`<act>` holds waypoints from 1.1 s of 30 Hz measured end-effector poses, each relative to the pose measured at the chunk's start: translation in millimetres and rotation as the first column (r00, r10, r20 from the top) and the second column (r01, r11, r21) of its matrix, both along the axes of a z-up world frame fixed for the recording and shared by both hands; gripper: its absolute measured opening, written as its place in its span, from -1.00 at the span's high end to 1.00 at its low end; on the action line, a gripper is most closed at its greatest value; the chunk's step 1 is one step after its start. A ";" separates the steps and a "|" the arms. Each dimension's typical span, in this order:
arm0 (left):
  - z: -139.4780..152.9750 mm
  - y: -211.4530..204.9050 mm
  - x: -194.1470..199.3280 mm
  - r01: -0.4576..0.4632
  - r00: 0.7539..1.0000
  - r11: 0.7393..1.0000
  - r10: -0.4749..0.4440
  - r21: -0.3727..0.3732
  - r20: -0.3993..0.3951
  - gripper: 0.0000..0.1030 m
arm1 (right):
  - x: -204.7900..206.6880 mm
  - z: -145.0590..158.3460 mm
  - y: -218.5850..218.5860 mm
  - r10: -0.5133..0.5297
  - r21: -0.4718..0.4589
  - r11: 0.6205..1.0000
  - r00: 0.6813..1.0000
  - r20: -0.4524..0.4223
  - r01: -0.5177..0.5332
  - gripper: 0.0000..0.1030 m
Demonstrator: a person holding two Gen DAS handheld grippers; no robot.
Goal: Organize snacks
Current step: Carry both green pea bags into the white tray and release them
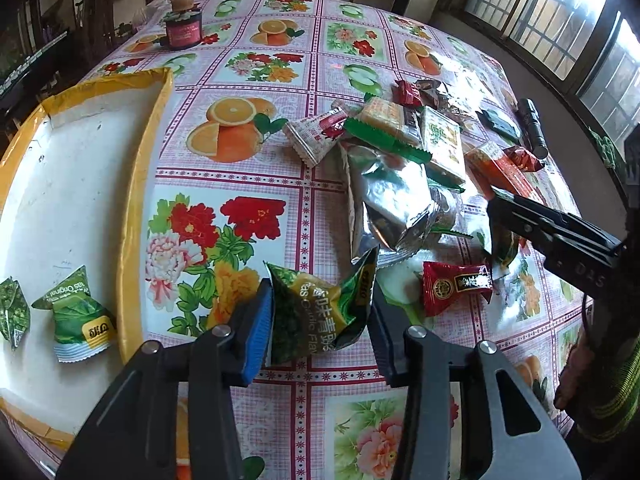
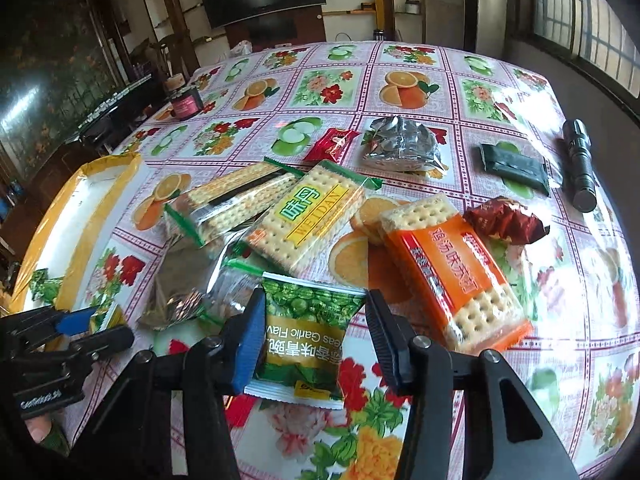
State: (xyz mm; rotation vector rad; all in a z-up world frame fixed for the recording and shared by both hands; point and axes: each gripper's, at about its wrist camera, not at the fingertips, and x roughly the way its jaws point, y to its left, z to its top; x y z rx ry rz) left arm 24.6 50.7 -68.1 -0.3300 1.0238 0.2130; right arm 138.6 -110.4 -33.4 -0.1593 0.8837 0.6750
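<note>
My left gripper (image 1: 320,312) is shut on a green pea snack packet (image 1: 320,312), held just above the flowered tablecloth. To its left lies a white tray with a yellow rim (image 1: 136,184) holding two green pea packets (image 1: 78,316). My right gripper (image 2: 314,336) stands around another green pea packet (image 2: 308,336); its pads are at the packet's sides and the grip looks loose. A pile of snacks lies ahead: cracker packs (image 2: 312,216), an orange cracker pack (image 2: 452,276), silver foil bags (image 1: 392,196) and red candies (image 1: 456,284).
A dark jar (image 1: 182,28) stands at the far left of the table. A black flashlight (image 2: 578,164) and a dark flat pouch (image 2: 512,168) lie at the right. The table edge is close on the right; windows beyond.
</note>
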 end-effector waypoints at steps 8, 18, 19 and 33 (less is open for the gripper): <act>18.9 -21.0 -18.3 -0.010 1.000 0.994 0.011 0.112 -0.007 0.12 | -32.5 21.2 -15.0 0.080 0.177 0.981 0.996 -0.031 -0.074 0.04; 45.9 -22.6 -42.9 -0.066 0.997 0.971 0.057 0.230 0.043 0.11 | -58.3 25.0 8.0 0.181 0.238 0.957 0.983 -0.040 -0.166 0.04; 47.3 -21.9 -44.7 -0.069 0.997 0.970 0.059 0.233 0.046 0.11 | -59.9 25.8 9.8 0.185 0.237 0.956 0.982 -0.036 -0.172 0.04; 64.2 -5.8 -63.7 -0.139 0.988 0.951 0.116 0.277 0.101 0.11 | -70.6 29.3 21.6 0.226 0.247 0.946 0.974 -0.030 -0.212 0.04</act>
